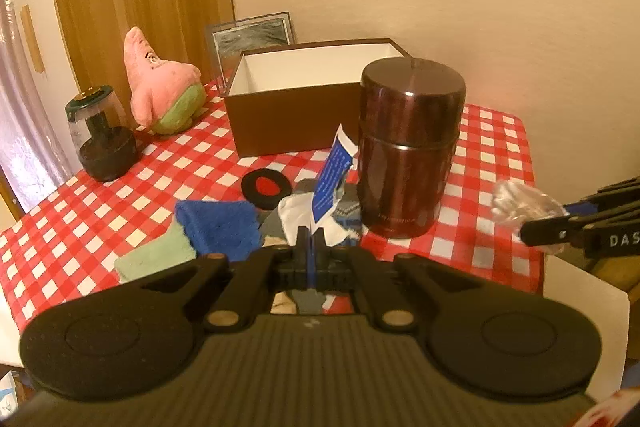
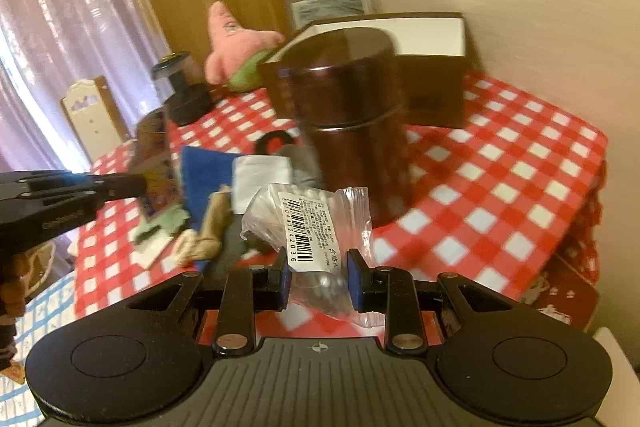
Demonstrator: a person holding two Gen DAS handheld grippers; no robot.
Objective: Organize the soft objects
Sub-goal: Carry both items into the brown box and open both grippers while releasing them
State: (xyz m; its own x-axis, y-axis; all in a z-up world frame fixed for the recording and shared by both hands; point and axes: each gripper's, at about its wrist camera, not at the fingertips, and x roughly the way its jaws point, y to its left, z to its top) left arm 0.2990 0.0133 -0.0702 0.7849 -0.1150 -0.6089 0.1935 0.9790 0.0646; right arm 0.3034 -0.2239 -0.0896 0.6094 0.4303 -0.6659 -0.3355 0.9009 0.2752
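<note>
My left gripper (image 1: 309,241) is shut on a thin blue and white packet (image 1: 334,179) and holds it upright above a pile of cloths: a blue towel (image 1: 218,225), a green cloth (image 1: 158,255) and grey socks (image 1: 308,193). My right gripper (image 2: 319,281) is shut on a clear plastic bag with a barcode label (image 2: 308,223), lifted over the table's front; it also shows in the left wrist view (image 1: 524,207). An open brown box (image 1: 304,95) stands at the back. A pink starfish plush (image 1: 160,83) sits to its left.
A dark brown cylindrical canister (image 1: 410,151) stands right of the pile, in front of the box. A glass grinder jar (image 1: 100,135) is at the left. A black and red round disc (image 1: 266,185) lies on the red checked tablecloth (image 1: 496,147). A picture frame (image 1: 252,35) leans against the wall.
</note>
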